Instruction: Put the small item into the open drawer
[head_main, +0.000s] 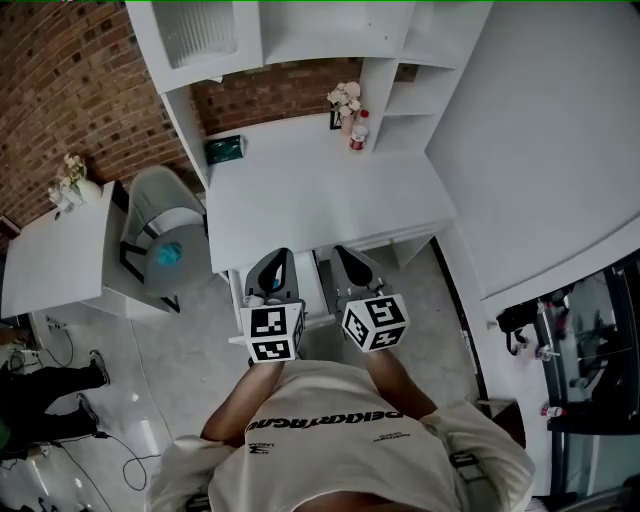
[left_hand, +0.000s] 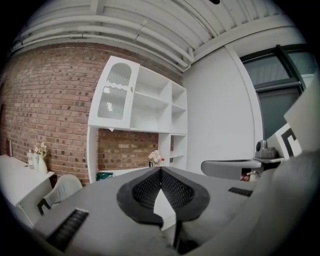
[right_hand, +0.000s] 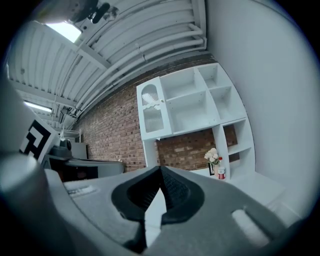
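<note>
- Shelf unit (head_main: 300, 40): white, against the brick wall, standing on the back of the surface (head_main: 320, 205).
- Chair (head_main: 160, 235): pale, just left of the surface.
- Drawer (head_main: 324, 290): pulled open from under the surface's front edge, directly below my two tools.
- Left tool (left_hand: 161, 171): jaws pressed together at the tips, nothing between them.
- Right tool (right_hand: 161, 170): jaws likewise pressed together, holding nothing.
- Green box (head_main: 225, 149): back left of the surface.
- Red-capped bottle (head_main: 358, 135): back right, just beside a small bunch of flowers (head_main: 345, 97).
- Small item (head_main: 254, 300): a pale bit in the drawer, just beside my left tool. Too small to identify.
</note>
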